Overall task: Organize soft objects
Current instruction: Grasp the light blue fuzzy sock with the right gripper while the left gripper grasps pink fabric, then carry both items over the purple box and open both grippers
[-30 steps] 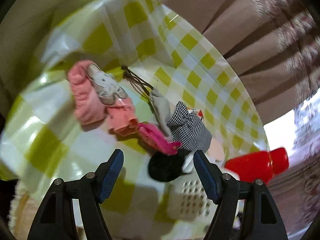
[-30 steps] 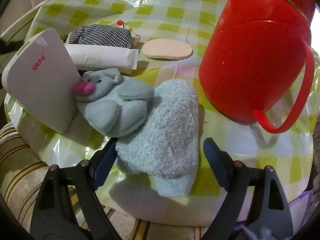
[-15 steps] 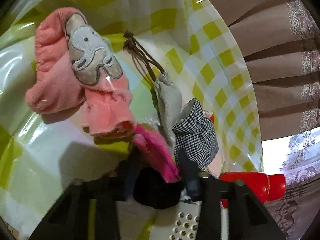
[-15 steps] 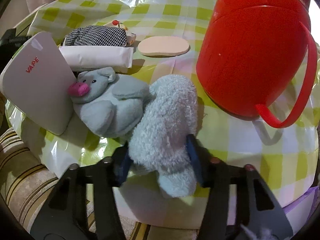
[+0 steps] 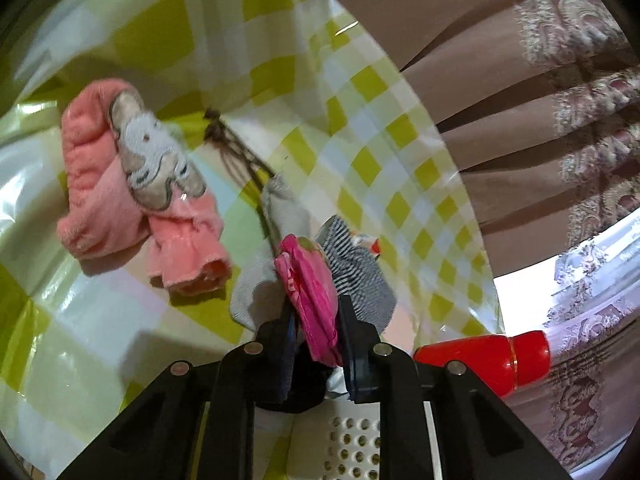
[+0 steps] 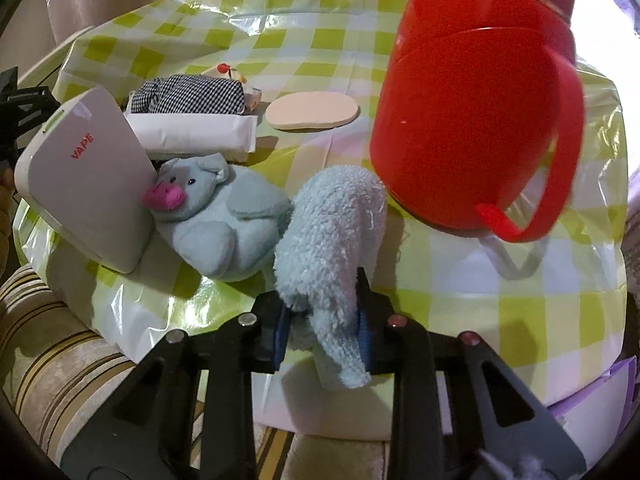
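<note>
My left gripper [image 5: 316, 332] is shut on a bright pink cloth [image 5: 310, 292] and holds it off the checked tablecloth [image 5: 372, 128]. A black soft item sits below its jaws. A grey drawstring pouch [image 5: 276, 208] and a checked cloth [image 5: 356, 276] lie just behind. A pink towel with an elephant patch [image 5: 132, 184] lies to the left. My right gripper [image 6: 322, 330] is shut on a fluffy light-blue sock [image 6: 328, 240], lifted at its near end. A light-blue plush pig [image 6: 216, 220] lies left of it.
A red thermos jug [image 6: 472, 112] stands right of the sock, close to it. A white box marked VAPE [image 6: 88, 184] leans on the pig. A white packet [image 6: 192, 132], a checked cloth [image 6: 188, 96] and a beige pad [image 6: 312, 110] lie behind. The table edge is near.
Both grippers went from open to shut. The left closed on the pink cloth and raised it. The right closed on the blue sock and lifted its near end.
</note>
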The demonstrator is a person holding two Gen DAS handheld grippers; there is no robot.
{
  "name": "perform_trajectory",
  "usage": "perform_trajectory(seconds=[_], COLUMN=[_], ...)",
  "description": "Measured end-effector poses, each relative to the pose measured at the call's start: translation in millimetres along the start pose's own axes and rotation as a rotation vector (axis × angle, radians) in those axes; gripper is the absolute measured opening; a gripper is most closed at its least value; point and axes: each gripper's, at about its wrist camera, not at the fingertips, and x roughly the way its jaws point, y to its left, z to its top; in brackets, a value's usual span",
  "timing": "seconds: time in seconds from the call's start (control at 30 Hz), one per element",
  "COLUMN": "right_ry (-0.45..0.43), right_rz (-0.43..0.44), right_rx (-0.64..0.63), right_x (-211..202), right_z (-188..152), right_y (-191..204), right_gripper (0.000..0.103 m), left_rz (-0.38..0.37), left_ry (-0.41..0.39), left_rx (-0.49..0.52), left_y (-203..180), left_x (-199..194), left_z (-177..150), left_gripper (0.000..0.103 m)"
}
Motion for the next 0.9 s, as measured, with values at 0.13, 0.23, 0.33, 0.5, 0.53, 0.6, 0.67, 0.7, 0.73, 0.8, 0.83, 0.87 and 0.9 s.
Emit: perform_trajectory(seconds=[0.13,0.23,0.33,0.5,0.53,0.6,0.67,0.7,0.73,0.8,0.83,0.87,0.9], right_ry=[-0.012,-0.023,-0.036,-0.051,-0.054,-0.057,-0.061,-0.062,-0.063,-0.066,-0.068,-0.07,-0.071], right_rz=[-0.003,-0.006,-0.005,-0.011,-0.013,-0.018,-0.024,-0.026,-0.028,-0.035,-0.038,-0.041,-0.043], right_rx=[0.012,0.027,0.048,0.084,0.09,0.101,0.115,0.12,0.126,0.138,0.142,0.149,0.154], right_x=[-7.1,-14.9,-23.7,-44.1,-48.6,-55.7,-64.1,-66.8,-69.7,-76.7,-80.4,-85.0,-88.4], right_z=[-1.1,-3.6,-7.4,-20.5,-24.0,-30.1,-37.9,-40.8,-43.5,-50.2,-53.8,-58.5,-61.9], right_y=[-4.6,-11.0,-19.1,-33.9,-37.1,-42.3,-49.5,-52.5,-55.3,-62.1,-65.2,-69.1,-71.7], right_gripper=[0.031,0.031,0.031,0.031,0.031,0.031,0.031,0.031,0.031,0.031,0.031,0.031,0.031], left_rz=[-0.019,-0.028,-0.046,-0.071,-0.079,-0.1,-0.125,-0.137,-0.151,-0.183,-0.195,-0.207,-0.219], left_ry=[-0.035,-0.051,-0.06,-0.084,-0.085,-0.085,-0.077,-0.071,-0.062,-0.035,-0.021,-0.006,0.014], left_rx=[0.039,0.087,0.131,0.229,0.246,0.282,0.314,0.325,0.335,0.352,0.357,0.361,0.364], left_y=[-15.7,-31.9,-48.0,-83.5,-89.5,-104.0,-118.2,-123.3,-128.5,-137.5,-141.6,-145.0,-148.4], left_x=[-9.5,-16.9,-25.6,-40.9,-43.9,-50.1,-55.0,-56.6,-58.1,-61.6,-61.9,-61.6,-60.8], left_z=[0.8,-3.1,-9.4,-26.9,-31.1,-42.6,-55.9,-62.0,-68.6,-85.1,-92.9,-101.5,-112.0], left_gripper=[0.02,0.02,0.02,0.02,0.02,0.02,0.02,0.02,0.02,0.02,0.02,0.02,0.02])
